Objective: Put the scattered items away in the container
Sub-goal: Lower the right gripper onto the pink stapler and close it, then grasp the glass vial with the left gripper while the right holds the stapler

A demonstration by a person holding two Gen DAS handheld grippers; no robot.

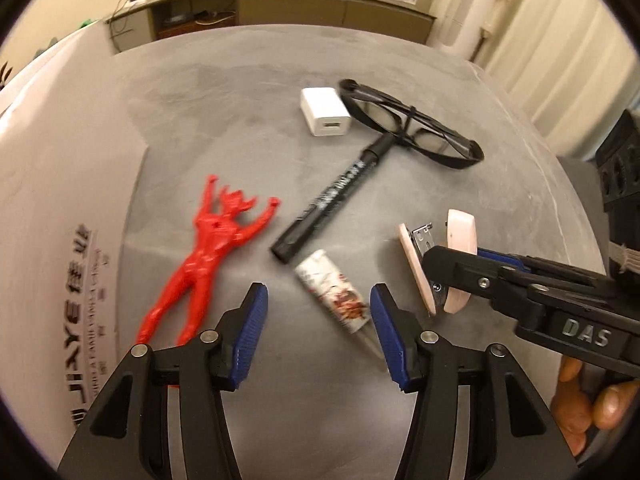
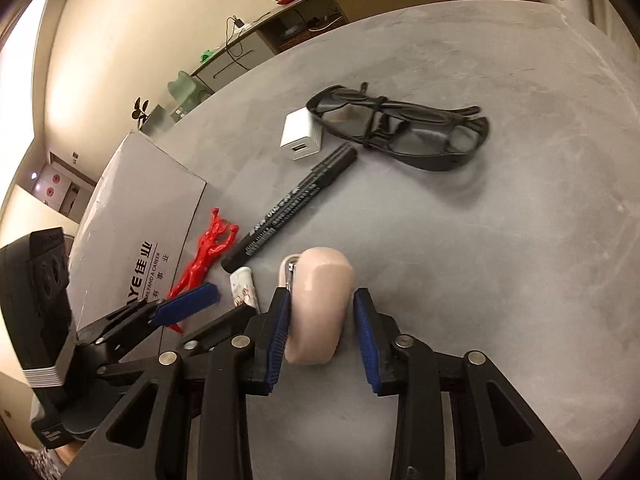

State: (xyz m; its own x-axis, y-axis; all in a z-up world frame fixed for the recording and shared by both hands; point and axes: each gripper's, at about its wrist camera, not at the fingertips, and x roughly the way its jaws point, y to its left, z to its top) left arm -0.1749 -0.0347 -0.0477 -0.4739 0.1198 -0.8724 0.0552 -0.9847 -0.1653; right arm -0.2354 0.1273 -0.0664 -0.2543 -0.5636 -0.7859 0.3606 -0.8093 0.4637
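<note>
On the grey table lie a red toy figure [image 1: 208, 252], a black marker [image 1: 332, 200], a white charger [image 1: 325, 112], black glasses [image 1: 412, 124], a small printed tube [image 1: 334, 292] and a pink stapler [image 1: 440, 260]. My left gripper [image 1: 318, 336] is open, its jaws either side of the tube's near end. My right gripper [image 2: 322, 332] is open with its jaws around the pink stapler [image 2: 320, 304]; the left pad looks close to it and a gap shows on the right. The grey box [image 1: 60, 200] is at the left.
The box also shows in the right wrist view [image 2: 132, 208], left of the red figure [image 2: 204, 256]. The marker [image 2: 292, 208], charger [image 2: 302, 136] and glasses [image 2: 400, 132] lie farther out. A sideboard [image 1: 280, 8] stands beyond the table.
</note>
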